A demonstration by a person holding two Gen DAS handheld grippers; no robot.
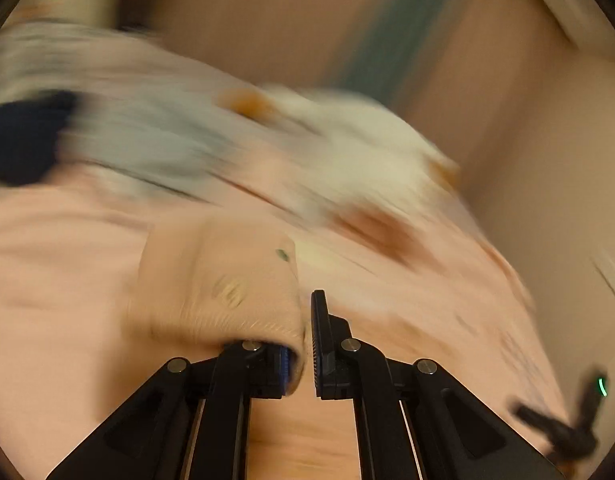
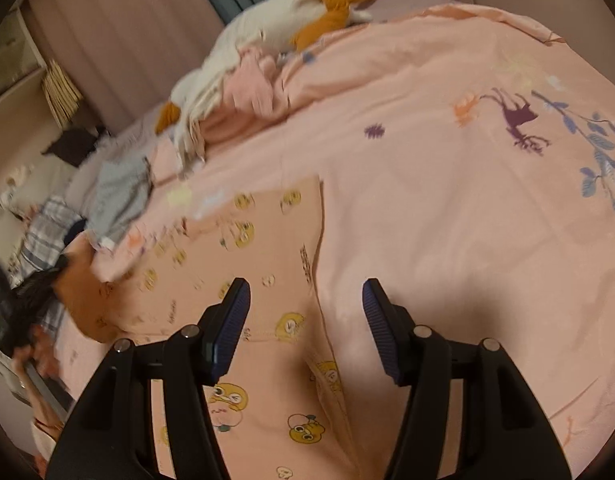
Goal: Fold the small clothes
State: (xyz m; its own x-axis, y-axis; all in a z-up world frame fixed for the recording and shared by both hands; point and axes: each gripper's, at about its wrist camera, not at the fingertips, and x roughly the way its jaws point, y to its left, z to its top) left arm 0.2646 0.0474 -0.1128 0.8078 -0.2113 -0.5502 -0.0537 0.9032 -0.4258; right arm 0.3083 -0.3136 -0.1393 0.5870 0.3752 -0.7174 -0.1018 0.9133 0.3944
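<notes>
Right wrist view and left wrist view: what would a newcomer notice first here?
Probably the pink cartoon-print garment spread flat on the pink bedsheet, directly under the open right gripper. Next, the left gripper, clamped on a pink fold of cloth in a motion-blurred view. A white and orange plush toy lies at the far edge.

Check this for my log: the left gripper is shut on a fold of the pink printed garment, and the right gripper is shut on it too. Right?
Not quite. The right gripper is open, hovering above the pink printed garment, as the right wrist view shows. The left gripper is indeed shut on a fold of it.
</notes>
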